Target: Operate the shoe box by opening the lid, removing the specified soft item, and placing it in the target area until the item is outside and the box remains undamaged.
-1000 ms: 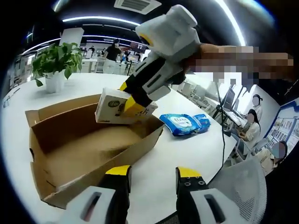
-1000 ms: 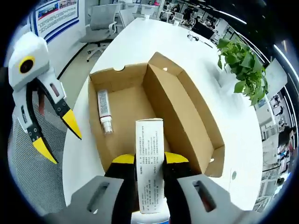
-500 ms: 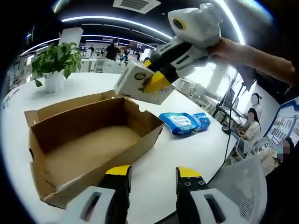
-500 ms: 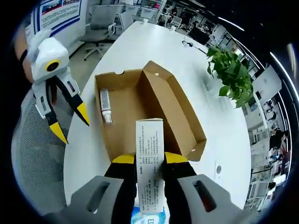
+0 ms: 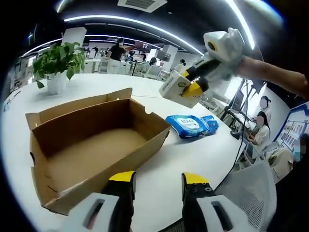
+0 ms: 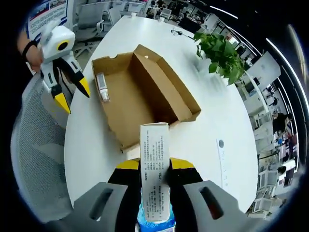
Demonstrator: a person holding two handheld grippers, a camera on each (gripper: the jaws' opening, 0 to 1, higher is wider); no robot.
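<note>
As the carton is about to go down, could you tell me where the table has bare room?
The white table is bare between the shoe box and the potted plant, and along its near edge by the left claw. It is crowded under the right claw, where the blue wipes pack lies beside the box.

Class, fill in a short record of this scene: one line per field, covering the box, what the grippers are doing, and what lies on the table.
Shoe box: open, on white table
Inside box: a small bottle lying near one wall
Right gripper: shut on white carton, held above the table, clear of the box
Left gripper: open, empty, beside the box
On table: blue soft pack; potted plant
</note>
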